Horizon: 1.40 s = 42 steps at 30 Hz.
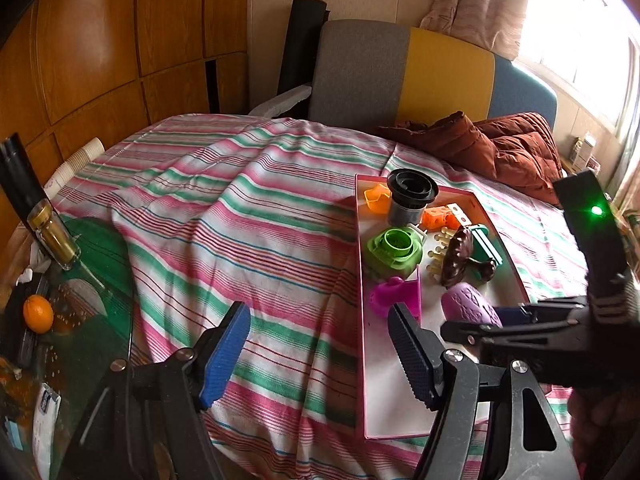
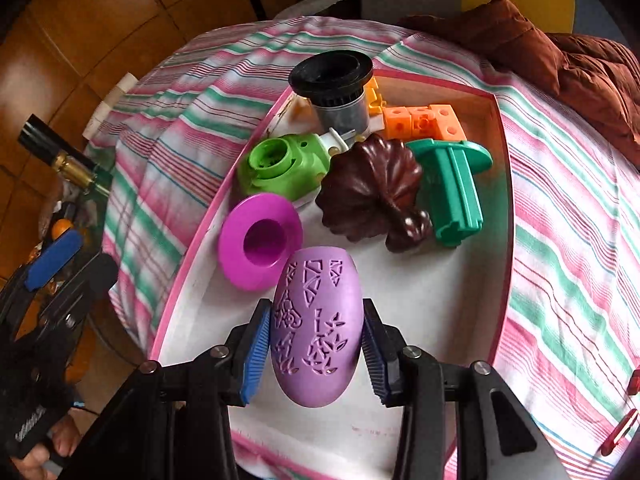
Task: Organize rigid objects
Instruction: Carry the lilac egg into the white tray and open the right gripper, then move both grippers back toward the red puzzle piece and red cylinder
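My right gripper (image 2: pixel 316 344) is shut on a lilac egg-shaped shell (image 2: pixel 316 320) with cut-out patterns and holds it over the near part of a pink-rimmed white tray (image 2: pixel 505 200). In the tray lie a magenta flanged cup (image 2: pixel 260 236), a green round piece (image 2: pixel 280 164), a dark brown pumpkin shape (image 2: pixel 372 192), a teal flanged piece (image 2: pixel 452 184), orange cubes (image 2: pixel 424 120) and a black-topped cup (image 2: pixel 332 80). My left gripper (image 1: pixel 320 356) stands open over the striped cloth (image 1: pixel 240 220), just left of the tray (image 1: pixel 361 280), with nothing between its fingers. The egg (image 1: pixel 472 304) shows at its right.
A brown padded jacket (image 1: pixel 500 148) lies beyond the tray, in front of a grey, yellow and blue chair back (image 1: pixel 400 72). At the left, on a glass surface, stand a bottle (image 1: pixel 48 224) and an orange (image 1: pixel 38 314). Stacked paper cups (image 1: pixel 76 164) lie at the cloth's far left edge.
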### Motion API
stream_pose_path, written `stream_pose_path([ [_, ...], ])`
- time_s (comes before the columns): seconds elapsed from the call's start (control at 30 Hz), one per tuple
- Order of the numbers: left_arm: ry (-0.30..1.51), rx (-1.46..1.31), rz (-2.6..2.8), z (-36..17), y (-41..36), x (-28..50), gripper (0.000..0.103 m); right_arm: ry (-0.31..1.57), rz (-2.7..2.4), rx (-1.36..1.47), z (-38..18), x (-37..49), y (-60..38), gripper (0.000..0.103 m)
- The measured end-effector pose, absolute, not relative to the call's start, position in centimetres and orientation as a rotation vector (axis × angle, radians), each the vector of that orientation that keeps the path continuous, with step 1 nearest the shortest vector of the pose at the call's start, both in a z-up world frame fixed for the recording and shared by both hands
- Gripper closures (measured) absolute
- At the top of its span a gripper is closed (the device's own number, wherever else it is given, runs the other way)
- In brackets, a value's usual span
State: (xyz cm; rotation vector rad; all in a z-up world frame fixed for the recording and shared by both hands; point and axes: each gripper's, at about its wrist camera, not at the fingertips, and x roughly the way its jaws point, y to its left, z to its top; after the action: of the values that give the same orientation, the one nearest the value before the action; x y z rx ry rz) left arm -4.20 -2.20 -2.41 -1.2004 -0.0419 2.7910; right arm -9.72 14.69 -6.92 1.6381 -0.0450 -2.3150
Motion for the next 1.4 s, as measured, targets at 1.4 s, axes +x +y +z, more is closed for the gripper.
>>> stream_pose_path([
  [1.4, 0.072, -1.152, 2.769, -1.1, 0.3, -2.4, 0.031, -0.107, -2.574, 1.342, -2.4, -4.4, 18.8, 0.058],
])
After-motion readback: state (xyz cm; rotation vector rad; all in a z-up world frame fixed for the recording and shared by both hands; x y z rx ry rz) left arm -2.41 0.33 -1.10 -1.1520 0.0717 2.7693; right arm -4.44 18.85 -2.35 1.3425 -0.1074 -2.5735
